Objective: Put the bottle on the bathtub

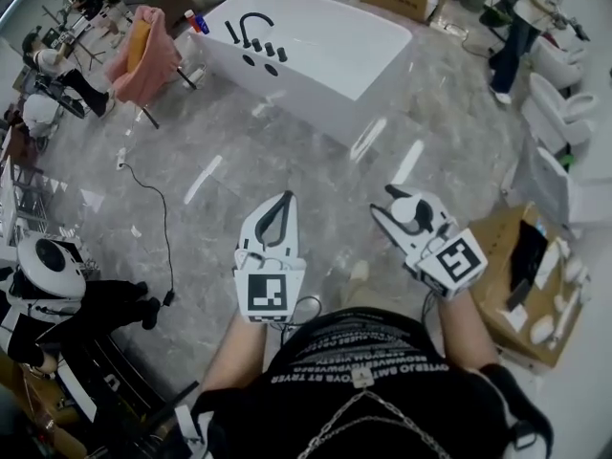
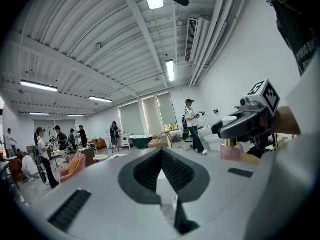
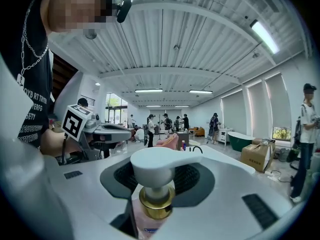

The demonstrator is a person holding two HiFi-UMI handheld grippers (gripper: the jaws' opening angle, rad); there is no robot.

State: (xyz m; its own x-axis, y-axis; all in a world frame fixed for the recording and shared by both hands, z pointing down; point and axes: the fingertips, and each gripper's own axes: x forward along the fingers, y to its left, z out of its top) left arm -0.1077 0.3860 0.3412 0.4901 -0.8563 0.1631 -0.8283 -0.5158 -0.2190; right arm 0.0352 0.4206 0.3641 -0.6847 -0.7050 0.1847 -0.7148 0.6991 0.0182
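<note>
The white bathtub (image 1: 316,41) with a black faucet (image 1: 253,27) stands on the grey floor far ahead of me. My right gripper (image 1: 404,207) is shut on a pump bottle (image 3: 156,204) with a pink body, a gold collar and a white pump head (image 1: 414,208). In the right gripper view the right gripper (image 3: 157,184) clamps the bottle below its collar, with the tub's faucet (image 3: 197,148) behind it. My left gripper (image 1: 284,199) is held beside it at waist height, shut and empty. In the left gripper view the left gripper (image 2: 161,151) has its tips touching, and the bottle (image 2: 231,150) shows at right.
An open cardboard box (image 1: 521,275) with small items sits at my right. Toilets (image 1: 564,103) line the right side. A pink chair (image 1: 148,51) stands left of the tub, and a black cable (image 1: 158,218) trails over the floor. Several people stand around the hall.
</note>
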